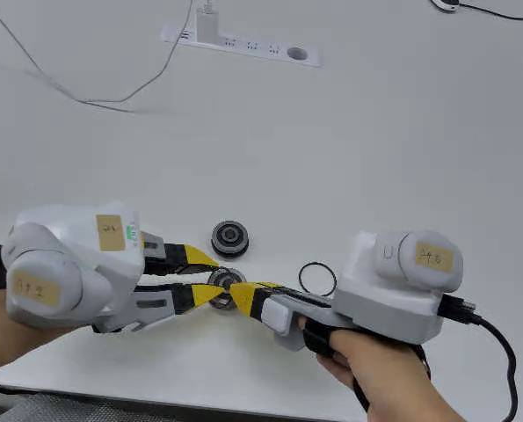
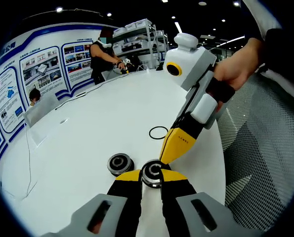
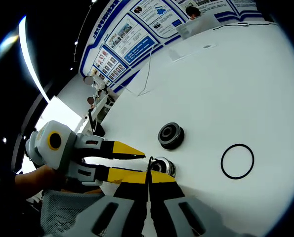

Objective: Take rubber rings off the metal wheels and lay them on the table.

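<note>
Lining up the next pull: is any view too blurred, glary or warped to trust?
Head view: even light, soft shadows, wheel at the jaws sharp. Left gripper view: sharp too, fisheye bows the table edge. Right gripper view: white table near washed out, loose rubber ring crisp on it.

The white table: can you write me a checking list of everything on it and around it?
Surface: white table, smooth.
Job's things: near wheel gripped; far wheel apart, dark-rimmed; loose ring lying flat.
Clutter: power strip with plug.
Grippers: left gripper shut on near wheel; right gripper shut at its edge, pinch unclear.
Cables: grey cable across table; black cable from right gripper.
Surroundings: wall posters, standing person, mesh chair.
</note>
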`<state>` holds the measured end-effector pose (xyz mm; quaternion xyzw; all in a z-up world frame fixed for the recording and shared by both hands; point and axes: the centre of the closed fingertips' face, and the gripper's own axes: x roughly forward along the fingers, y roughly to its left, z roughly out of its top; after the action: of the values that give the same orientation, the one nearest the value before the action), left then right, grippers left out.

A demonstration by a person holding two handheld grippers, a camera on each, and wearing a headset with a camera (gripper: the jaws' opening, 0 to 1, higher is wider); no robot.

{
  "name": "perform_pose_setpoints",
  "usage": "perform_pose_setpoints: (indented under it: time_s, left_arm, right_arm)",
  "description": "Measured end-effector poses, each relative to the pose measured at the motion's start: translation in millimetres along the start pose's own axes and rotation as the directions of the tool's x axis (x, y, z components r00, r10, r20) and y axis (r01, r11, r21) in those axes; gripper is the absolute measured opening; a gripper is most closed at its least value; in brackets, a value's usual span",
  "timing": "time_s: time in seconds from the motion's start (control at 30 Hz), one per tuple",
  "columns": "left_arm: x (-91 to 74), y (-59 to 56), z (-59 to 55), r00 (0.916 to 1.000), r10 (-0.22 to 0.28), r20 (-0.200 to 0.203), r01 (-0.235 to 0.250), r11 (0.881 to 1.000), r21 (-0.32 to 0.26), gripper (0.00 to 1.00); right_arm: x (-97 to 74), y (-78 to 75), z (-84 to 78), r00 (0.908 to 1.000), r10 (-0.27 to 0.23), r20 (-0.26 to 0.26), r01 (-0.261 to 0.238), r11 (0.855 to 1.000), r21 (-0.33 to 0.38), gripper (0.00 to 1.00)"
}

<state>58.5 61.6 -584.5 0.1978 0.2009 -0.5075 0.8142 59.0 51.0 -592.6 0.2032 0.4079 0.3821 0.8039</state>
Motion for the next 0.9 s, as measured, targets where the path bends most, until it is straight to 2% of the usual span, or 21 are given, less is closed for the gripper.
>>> perform_pose_setpoints:
  time_s: [0.13,0.23,0.37,0.6,0.73,0.9]
  left_arm:
    - [-8.3,4.4,1.3,0.9996,0.020,0.017,-0.019,0.999,-0.040,0.18]
    - [-13.2,8.1,1.7,0.9992,0.036,0.018,-0.036,0.998,-0.047,0.20]
    - [-18.9,13.6,5.4,0.9973,0.065,0.034,-0.063,0.996,-0.056,0.29]
    - [-21.3,17.8,10.8,0.9951,0.086,0.049,-0.081,0.993,-0.080,0.38]
    - [-20.0,17.3,13.0,0.9952,0.085,0.047,-0.081,0.994,-0.077,0.42]
    - [-18.4,15.9,18.8,0.9953,0.078,0.058,-0.073,0.994,-0.077,0.45]
  right_arm:
    - [1.7,3.6,0.3,0.9999,0.012,0.000,-0.012,1.000,0.002,0.01]
    - [3.1,8.0,0.3,0.9996,0.029,0.000,-0.029,1.000,0.005,0.01]
    - [4.0,13.0,1.8,0.9988,0.048,0.004,-0.048,0.999,0.008,0.01]
    - [-2.0,22.8,16.9,0.9943,0.091,0.055,-0.094,0.995,0.045,0.01]
    - [-8.4,18.1,25.8,0.9934,0.079,0.083,-0.085,0.994,0.065,0.02]
    - [-20.3,4.1,37.8,0.9909,0.042,0.128,-0.055,0.994,0.095,0.02]
